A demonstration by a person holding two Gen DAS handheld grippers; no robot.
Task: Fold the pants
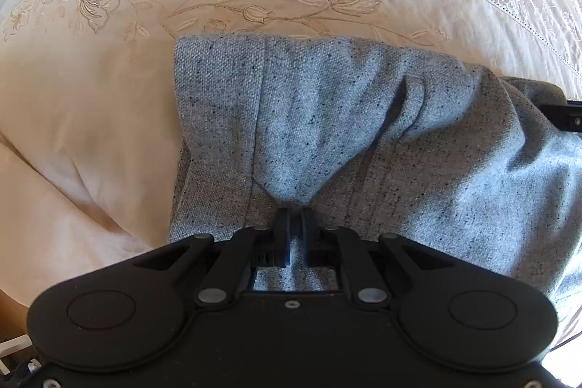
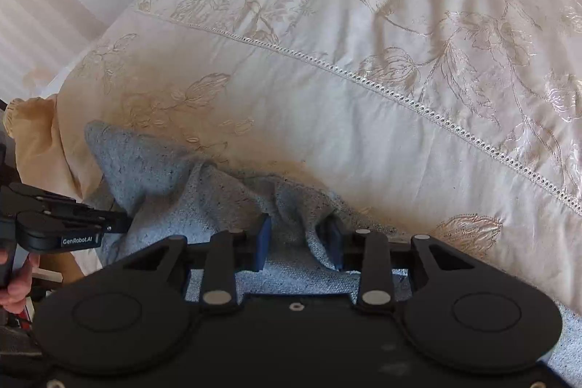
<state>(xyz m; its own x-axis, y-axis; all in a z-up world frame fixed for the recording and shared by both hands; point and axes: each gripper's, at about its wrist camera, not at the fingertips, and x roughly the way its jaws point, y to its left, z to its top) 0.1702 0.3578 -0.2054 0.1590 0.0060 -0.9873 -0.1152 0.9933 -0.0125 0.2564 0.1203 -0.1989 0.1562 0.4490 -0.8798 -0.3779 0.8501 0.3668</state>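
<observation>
Grey flecked pants [image 1: 327, 119] lie bunched on a bed, on a cream bedspread [image 1: 109, 104] embroidered with flowers and crossed by a line of eyelet stitching. In the left wrist view the left gripper [image 1: 294, 224] points down at the cloth with its jaws nearly together, pinching a raised peak of the grey fabric, which fans out from the pinch in folds toward the far hem. In the right wrist view the right gripper [image 2: 300, 235] has its jaws standing wide; a ridge of the pants rises between the blue-padded fingers [image 2: 263, 235], leaning toward the one on the right, and no pinch on the cloth shows. The left gripper also shows at that view's left edge, held by a hand [image 2: 16, 282], its tip at the cloth.
</observation>
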